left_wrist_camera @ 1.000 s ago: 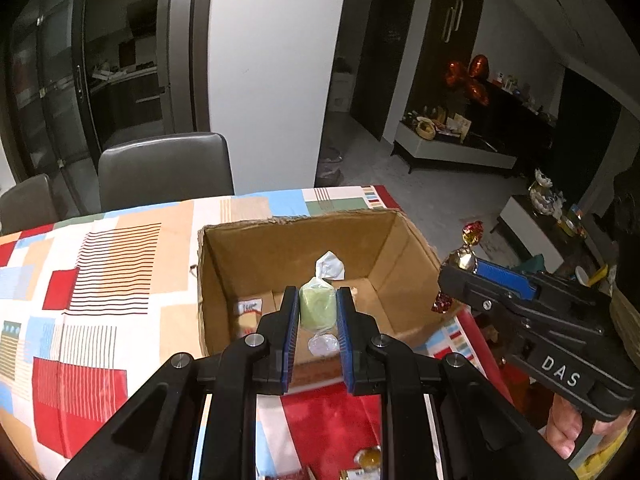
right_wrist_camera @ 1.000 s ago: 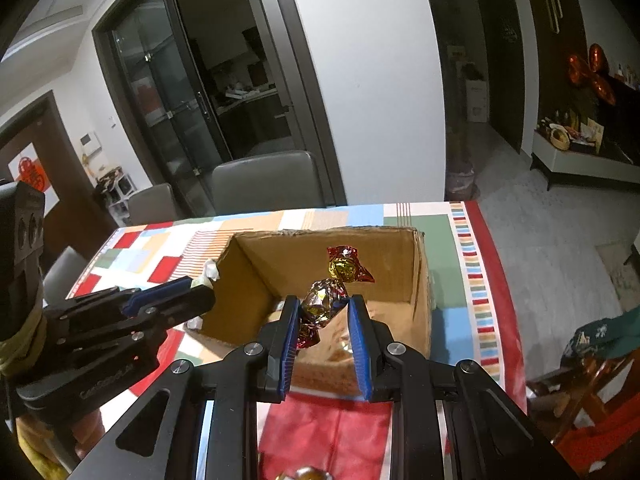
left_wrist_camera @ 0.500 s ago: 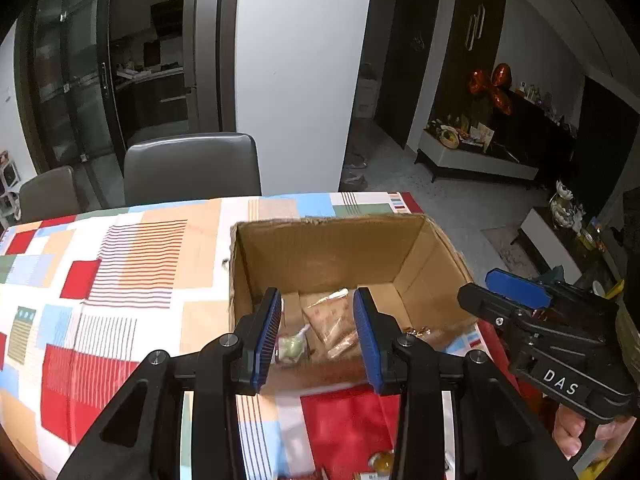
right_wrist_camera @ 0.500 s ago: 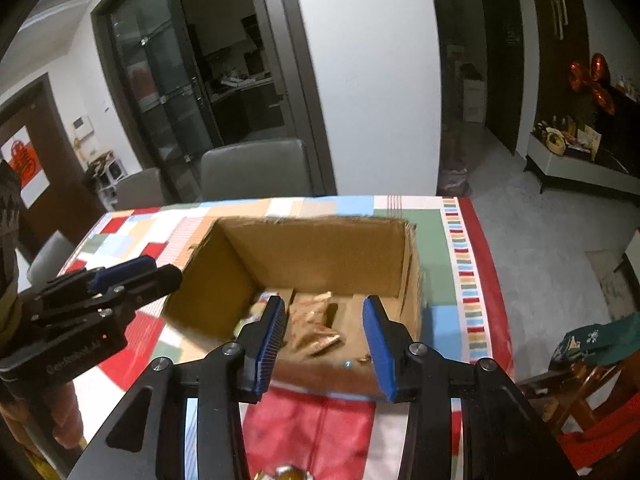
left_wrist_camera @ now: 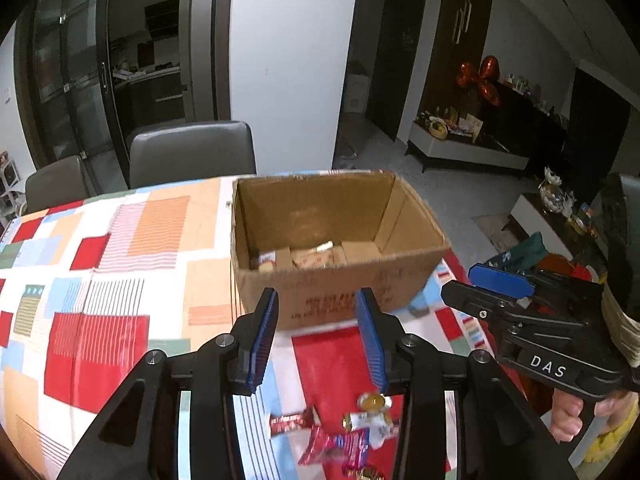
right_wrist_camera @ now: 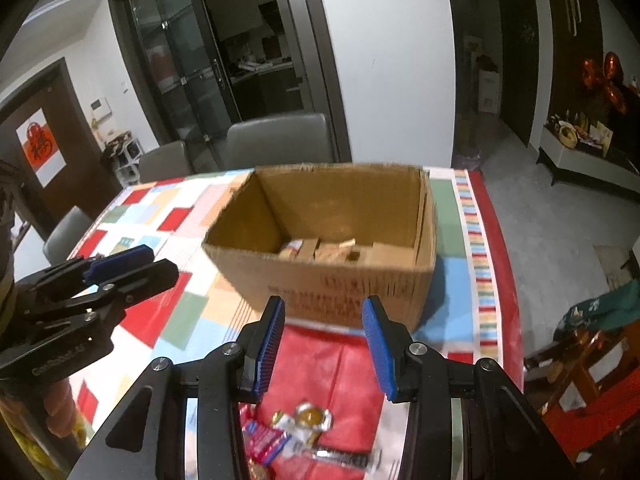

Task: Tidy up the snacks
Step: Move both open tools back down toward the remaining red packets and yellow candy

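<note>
Left gripper (left_wrist_camera: 318,334), black-framed with blue ribbed pads, jaws spread wide and holding nothing; right gripper (right_wrist_camera: 324,346), of the same build, likewise spread wide and empty. Each appears in the other's view: the right gripper at the right edge of the left wrist view, gripped by a hand (left_wrist_camera: 572,420) partly cut off by the frame, and the left gripper at the left edge of the right wrist view. Both hang above the near part of a table covered by a patchwork cloth (left_wrist_camera: 100,280) of red, orange, blue and white blocks. Just beyond the fingertips stands an open brown cardboard box (left_wrist_camera: 340,284) with red printing on its near wall; on its floor lie several pale wrapped snack packets (left_wrist_camera: 312,258), of which only the tops show over the near wall, so that their number cannot be told. Below and between the fingers of each gripper, outside the box, loose wrapped snacks (left_wrist_camera: 344,432) lie on a red patch of cloth: a round gold-wrapped sweet (right_wrist_camera: 310,416), red packets and a white-ended packet, partly hidden by the gripper frames and blurred. Grey upholstered chairs (left_wrist_camera: 192,152) stand at the far side of the table.
</note>
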Tool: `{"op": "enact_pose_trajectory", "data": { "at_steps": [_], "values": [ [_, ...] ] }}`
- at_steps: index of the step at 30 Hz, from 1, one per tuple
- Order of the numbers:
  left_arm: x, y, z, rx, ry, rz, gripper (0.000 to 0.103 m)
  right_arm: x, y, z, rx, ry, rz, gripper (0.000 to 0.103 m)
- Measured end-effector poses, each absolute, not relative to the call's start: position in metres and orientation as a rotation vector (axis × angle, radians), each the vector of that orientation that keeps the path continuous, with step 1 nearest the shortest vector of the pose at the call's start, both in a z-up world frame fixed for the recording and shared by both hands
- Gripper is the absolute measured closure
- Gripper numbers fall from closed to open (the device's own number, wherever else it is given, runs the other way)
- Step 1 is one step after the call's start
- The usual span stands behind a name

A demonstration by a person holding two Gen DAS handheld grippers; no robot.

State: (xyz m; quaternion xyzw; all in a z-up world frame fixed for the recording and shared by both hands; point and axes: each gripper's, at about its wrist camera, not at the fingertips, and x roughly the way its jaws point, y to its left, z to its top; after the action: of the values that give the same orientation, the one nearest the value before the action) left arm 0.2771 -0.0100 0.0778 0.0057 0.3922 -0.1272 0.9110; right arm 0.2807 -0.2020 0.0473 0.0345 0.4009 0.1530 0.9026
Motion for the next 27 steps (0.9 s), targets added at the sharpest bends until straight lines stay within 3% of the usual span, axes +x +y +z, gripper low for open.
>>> {"op": "enact_pose_trajectory", "data": {
  "at_steps": [19,27],
  "values": [
    [0.243,0.001,0.009,0.152,1.021,-0.341,0.063,0.256,-0.178,-0.016,0.031,1.062,0.330,0.061],
    [0.251,0.011,-0.026,0.080,1.175,-0.368,0.059,0.256,-0.170,-0.042,0.006,1.163,0.311,0.061]
  ]
}}
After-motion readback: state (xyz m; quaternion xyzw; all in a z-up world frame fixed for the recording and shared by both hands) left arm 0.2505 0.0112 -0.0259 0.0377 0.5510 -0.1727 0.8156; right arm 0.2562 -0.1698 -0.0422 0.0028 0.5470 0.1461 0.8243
